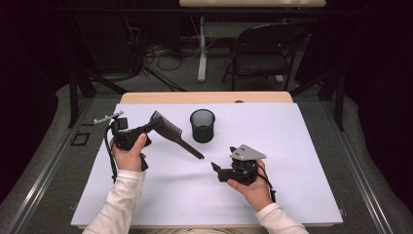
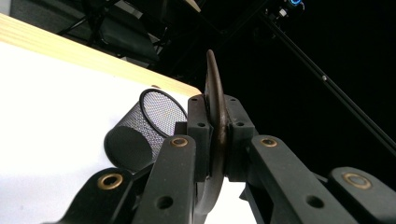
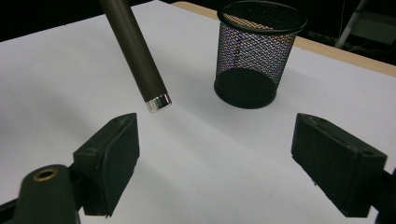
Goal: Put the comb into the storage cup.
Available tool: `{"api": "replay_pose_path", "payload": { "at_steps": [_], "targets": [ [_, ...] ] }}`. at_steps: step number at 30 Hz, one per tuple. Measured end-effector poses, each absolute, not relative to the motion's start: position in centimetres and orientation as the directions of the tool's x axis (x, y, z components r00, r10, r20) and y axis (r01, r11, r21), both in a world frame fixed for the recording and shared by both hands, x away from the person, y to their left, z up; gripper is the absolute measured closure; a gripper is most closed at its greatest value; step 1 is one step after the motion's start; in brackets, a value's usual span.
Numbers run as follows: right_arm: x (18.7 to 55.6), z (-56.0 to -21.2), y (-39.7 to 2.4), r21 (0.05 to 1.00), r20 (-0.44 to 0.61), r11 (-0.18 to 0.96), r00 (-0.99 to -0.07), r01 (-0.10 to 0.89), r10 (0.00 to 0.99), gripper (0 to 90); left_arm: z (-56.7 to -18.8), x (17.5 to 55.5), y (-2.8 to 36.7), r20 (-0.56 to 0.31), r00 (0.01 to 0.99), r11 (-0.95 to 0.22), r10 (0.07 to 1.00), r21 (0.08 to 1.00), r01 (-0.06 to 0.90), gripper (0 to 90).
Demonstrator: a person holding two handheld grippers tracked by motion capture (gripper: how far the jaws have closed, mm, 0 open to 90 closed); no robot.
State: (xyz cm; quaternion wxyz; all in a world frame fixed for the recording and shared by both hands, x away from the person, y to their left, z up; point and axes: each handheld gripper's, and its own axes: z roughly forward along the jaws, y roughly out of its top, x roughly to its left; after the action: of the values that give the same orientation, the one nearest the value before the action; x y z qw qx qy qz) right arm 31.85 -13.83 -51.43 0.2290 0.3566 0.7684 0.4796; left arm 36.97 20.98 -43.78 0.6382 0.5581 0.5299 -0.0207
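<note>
The flat-bladed spatula (image 1: 168,129) is dark brown, its round handle ending in a shiny silver cap. The round wire-mesh cup (image 1: 202,125) is black with a fine grid pattern. The surface (image 1: 292,146) is plain white over pale wood. Both grippers' fingers (image 3: 112,158) are matte black.

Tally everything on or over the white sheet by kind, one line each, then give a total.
Combs: 1, a dark comb clamped in the left gripper
Mesh cups: 1, a black mesh cup standing upright
Grippers: 2, the left one and the right gripper, its jaws apart with nothing between them
Total: 4
</note>
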Motion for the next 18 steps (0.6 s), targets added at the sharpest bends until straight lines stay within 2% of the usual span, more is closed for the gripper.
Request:
{"api": "replay_pose_path", "payload": {
  "at_steps": [18],
  "targets": [
    [31.9, -51.0, -14.8, 0.903, 0.010, 0.259, -0.621, 0.343, 0.784, 14.5, -42.5, 37.9, 19.5, -0.679, 0.448, 0.335, 0.581, 0.702, 0.629, 83.9]
  ]
}}
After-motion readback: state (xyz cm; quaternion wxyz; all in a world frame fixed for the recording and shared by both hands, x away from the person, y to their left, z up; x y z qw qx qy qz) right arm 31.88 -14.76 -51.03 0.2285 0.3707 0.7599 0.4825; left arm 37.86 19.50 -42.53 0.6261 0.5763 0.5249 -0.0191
